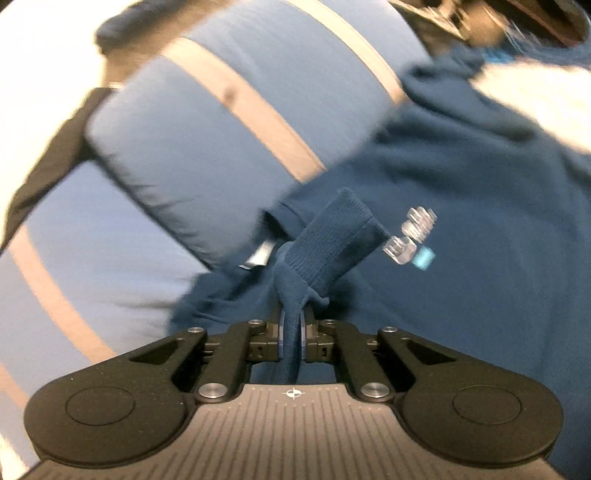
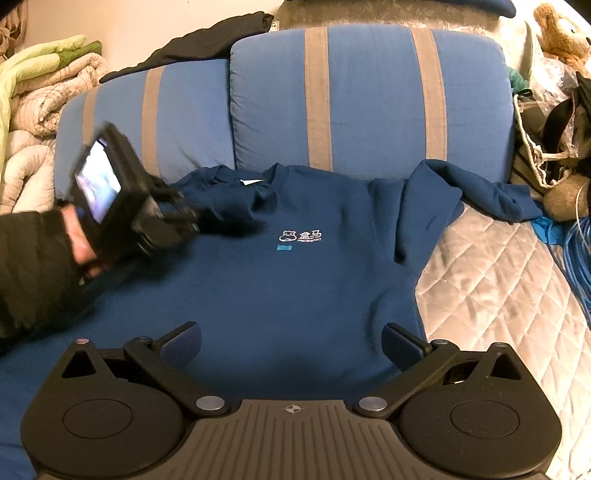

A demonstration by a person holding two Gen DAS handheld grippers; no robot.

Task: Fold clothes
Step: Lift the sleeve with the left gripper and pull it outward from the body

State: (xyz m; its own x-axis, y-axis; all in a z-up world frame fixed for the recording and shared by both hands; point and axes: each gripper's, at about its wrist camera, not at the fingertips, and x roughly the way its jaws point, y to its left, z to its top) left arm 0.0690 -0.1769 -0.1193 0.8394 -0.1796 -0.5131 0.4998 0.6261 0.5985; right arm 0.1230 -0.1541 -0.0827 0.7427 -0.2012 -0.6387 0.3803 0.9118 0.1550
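A dark blue sweatshirt point(image 2: 295, 280) with a small white chest logo point(image 2: 300, 235) lies face up on the bed, collar toward the blue cushions. In the left wrist view my left gripper point(image 1: 292, 332) is shut on the ribbed cuff point(image 1: 325, 243) of the sweatshirt's sleeve, which sticks up past the pads. From the right wrist view that same gripper point(image 2: 188, 218) shows at the garment's left shoulder, held by a hand in a black sleeve. My right gripper point(image 2: 291, 343) hovers open over the sweatshirt's lower part, nothing between its fingers. The other sleeve point(image 2: 480, 192) lies spread to the right.
Two blue cushions with grey stripes point(image 2: 369, 99) stand behind the sweatshirt. A quilted silver bedcover point(image 2: 498, 295) is bare on the right. Folded blankets point(image 2: 40, 96) pile at the left; bags, a blue cable point(image 2: 580, 258) and a plush toy point(image 2: 561, 33) crowd the right edge.
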